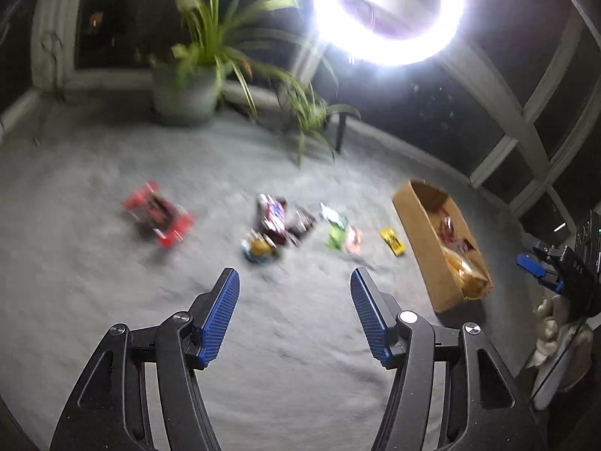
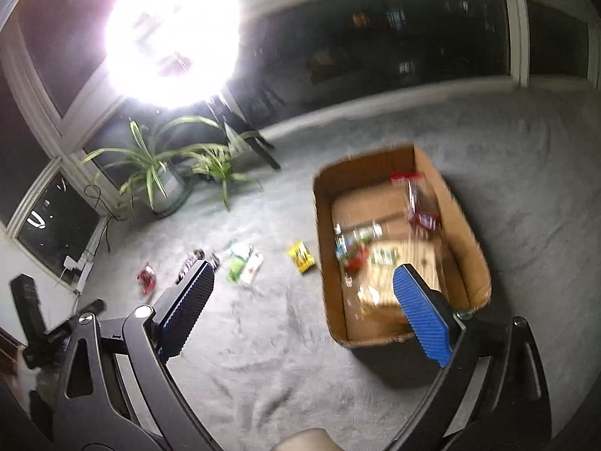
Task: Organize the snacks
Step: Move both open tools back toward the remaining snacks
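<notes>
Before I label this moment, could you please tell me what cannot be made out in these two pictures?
- Left wrist view: motion blur smears the print on the loose snack packets on the grey carpet.
- Left wrist view: the brown cardboard box hides most of its contents behind its near wall.
- Right wrist view: blur leaves the box's packets unreadable.
- Both views: ring-light glare washes out the windows behind.

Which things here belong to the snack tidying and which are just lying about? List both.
Job:
cardboard box, some snacks already inside
yellow packet
green packet
red packet
dark packets in a pile
left tool and right tool, both open, empty

Lying about:
potted plant
ring light
grey carpet
</notes>
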Demonstrator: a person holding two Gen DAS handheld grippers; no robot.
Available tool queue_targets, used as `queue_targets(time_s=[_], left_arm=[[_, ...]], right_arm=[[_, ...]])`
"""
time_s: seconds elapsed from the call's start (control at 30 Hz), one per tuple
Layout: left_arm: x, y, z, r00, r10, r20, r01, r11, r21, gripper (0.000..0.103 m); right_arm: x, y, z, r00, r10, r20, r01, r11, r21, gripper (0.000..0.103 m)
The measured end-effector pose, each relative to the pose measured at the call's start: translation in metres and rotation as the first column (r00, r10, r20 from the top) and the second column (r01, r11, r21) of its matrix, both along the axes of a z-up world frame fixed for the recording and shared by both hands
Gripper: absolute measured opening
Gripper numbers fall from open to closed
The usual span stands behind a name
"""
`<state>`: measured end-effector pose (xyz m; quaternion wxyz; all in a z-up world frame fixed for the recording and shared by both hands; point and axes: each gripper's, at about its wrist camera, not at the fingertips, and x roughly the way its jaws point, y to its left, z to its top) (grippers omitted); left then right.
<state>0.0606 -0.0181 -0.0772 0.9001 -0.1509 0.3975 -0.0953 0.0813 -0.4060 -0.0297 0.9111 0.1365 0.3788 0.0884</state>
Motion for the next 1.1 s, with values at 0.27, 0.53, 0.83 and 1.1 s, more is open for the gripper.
queue_targets(time_s=[0.27,0.53,0.83,1.1], left_arm=[[0.006,0.043,0.092,0.974,-0.008,0.227,-0.004,0.999,0.05,0.06],[0.039,0.057,0.165,0.931,-0.041,0.361,0.006,0.995,0.097,0.05],[0.071,0.025,0.166,0.927,-0.139,0.348,0.1,0.987,0.127,0.037],[0.091,-0.044,0.033,0.952,-0.283,0.121,0.269,0.956,0.116,0.024]], right_arm=[[0.004,0.035,0.065,0.995,0.004,0.1,0.0,0.999,-0.04,0.102],[0.024,0.078,0.134,0.971,0.081,0.227,-0.052,0.99,-0.133,0.103],[0.057,0.111,0.1,0.977,0.135,0.167,-0.114,0.985,-0.129,0.095],[0.082,0.129,-0.011,0.981,0.187,-0.056,-0.192,0.976,-0.105,0.062]])
